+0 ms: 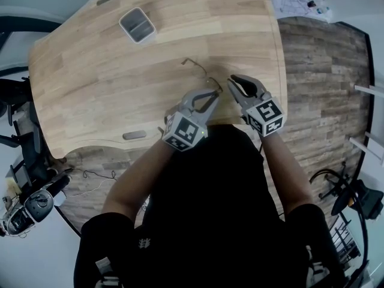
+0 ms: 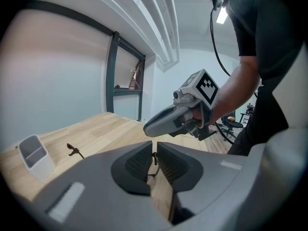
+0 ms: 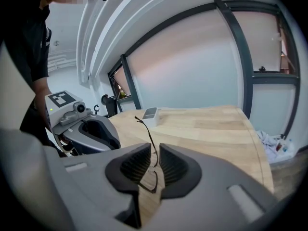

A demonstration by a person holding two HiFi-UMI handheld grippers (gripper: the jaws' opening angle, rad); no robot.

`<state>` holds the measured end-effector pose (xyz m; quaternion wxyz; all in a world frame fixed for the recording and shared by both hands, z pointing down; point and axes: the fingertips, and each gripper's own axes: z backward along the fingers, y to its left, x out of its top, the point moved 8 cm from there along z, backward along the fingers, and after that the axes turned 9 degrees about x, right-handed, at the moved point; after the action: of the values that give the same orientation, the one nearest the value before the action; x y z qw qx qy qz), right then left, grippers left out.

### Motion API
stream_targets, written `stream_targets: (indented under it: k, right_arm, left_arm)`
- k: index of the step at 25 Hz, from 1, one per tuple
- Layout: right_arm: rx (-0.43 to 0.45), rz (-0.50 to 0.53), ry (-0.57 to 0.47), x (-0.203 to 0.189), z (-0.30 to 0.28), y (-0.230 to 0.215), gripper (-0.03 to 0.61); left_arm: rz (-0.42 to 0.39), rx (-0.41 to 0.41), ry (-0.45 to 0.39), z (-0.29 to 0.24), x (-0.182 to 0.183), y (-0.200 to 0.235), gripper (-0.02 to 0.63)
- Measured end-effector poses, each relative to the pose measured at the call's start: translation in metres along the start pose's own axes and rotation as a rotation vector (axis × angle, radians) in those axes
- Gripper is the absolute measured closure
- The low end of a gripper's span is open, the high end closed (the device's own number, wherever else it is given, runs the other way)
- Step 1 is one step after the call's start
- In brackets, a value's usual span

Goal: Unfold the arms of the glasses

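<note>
Thin dark wire-framed glasses [image 1: 207, 80] are held just above the wooden table [image 1: 108, 77], between both grippers. My left gripper [image 1: 213, 95] is shut on a thin part of the frame [image 2: 154, 159]. In the left gripper view, a temple tip [image 2: 72, 150] shows off to the left. My right gripper [image 1: 231, 83] is shut on the frame at the hinge [image 3: 154, 163]. A lens rim [image 3: 150, 181] hangs below its pads. One arm [image 3: 144, 129] stands unfolded, reaching up and away toward the far side. The rest of the frame is hidden by the jaws.
A small white open box [image 1: 137, 24] stands on the table at the far left, also seen as the white box [image 3: 150, 113]. The table's right edge [image 1: 281, 65] meets a darker wood-patterned floor. Chairs and cables lie around the table.
</note>
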<state>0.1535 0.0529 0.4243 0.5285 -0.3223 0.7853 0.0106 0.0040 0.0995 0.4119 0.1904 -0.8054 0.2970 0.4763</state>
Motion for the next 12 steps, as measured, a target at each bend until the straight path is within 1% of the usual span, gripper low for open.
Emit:
stream_targets:
  k: [12]
  right_arm:
    - [-0.018,-0.013,-0.004,-0.012,0.014,0.002,0.534]
  left_arm:
    - [-0.014,-0.016,-0.002,0.002,0.003,-0.019,0.578]
